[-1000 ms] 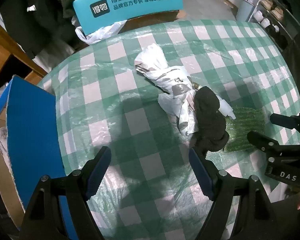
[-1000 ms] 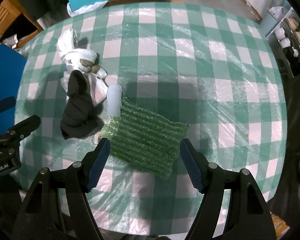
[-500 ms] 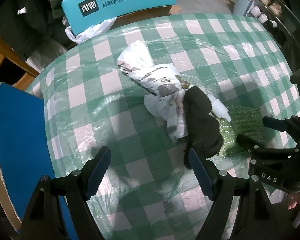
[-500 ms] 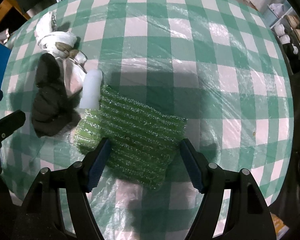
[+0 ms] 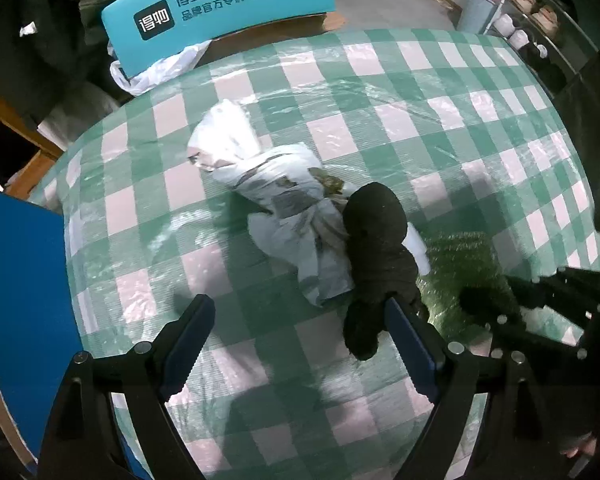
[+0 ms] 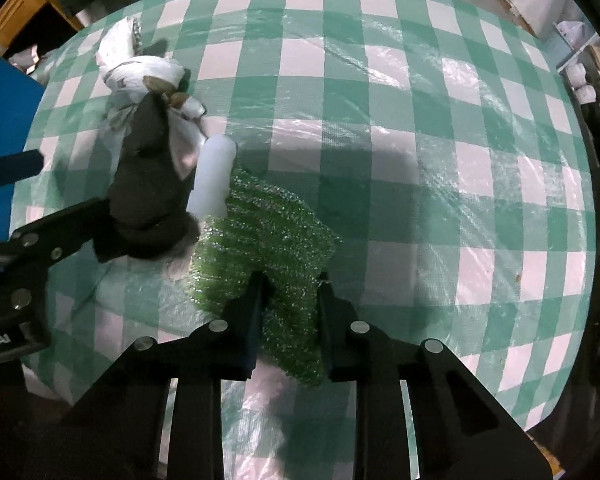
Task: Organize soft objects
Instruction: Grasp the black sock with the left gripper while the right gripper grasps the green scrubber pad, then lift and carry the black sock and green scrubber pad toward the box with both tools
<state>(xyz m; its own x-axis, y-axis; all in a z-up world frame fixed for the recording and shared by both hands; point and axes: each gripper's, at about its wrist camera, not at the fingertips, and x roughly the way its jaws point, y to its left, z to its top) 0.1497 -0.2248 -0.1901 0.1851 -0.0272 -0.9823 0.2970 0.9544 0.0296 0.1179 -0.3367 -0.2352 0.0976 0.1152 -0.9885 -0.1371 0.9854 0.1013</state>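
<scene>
On the green-checked table (image 6: 380, 80) a green glittery cloth (image 6: 268, 232) lies bunched up. My right gripper (image 6: 292, 284) points straight down, its jaws closing, and the pads pinch a fold of the cloth. A white foam roll (image 6: 212, 176) and a black cloth (image 6: 148, 168) lie just left of it, against a knotted white plastic bundle (image 6: 140, 76). My left gripper (image 5: 298, 320) hovers with its jaws opening. The black cloth's (image 5: 380, 236) tail lies just inside its right finger, and the pads press on nothing. The right gripper (image 5: 484, 304) shows dark over the green cloth (image 5: 460, 256).
A teal printed box (image 5: 220, 4) and a loose white bag (image 5: 160, 72) sit beyond the table's far edge. A blue board (image 5: 20, 280) stands at the left edge. A shelf with shoes (image 5: 540, 8) is at the back right. A hand (image 5: 580, 444) shows at the lower right.
My right gripper sank onto the green cloth and its jaws came together, bunching the cloth. My left gripper drifted toward the black cloth and spread a little wider.
</scene>
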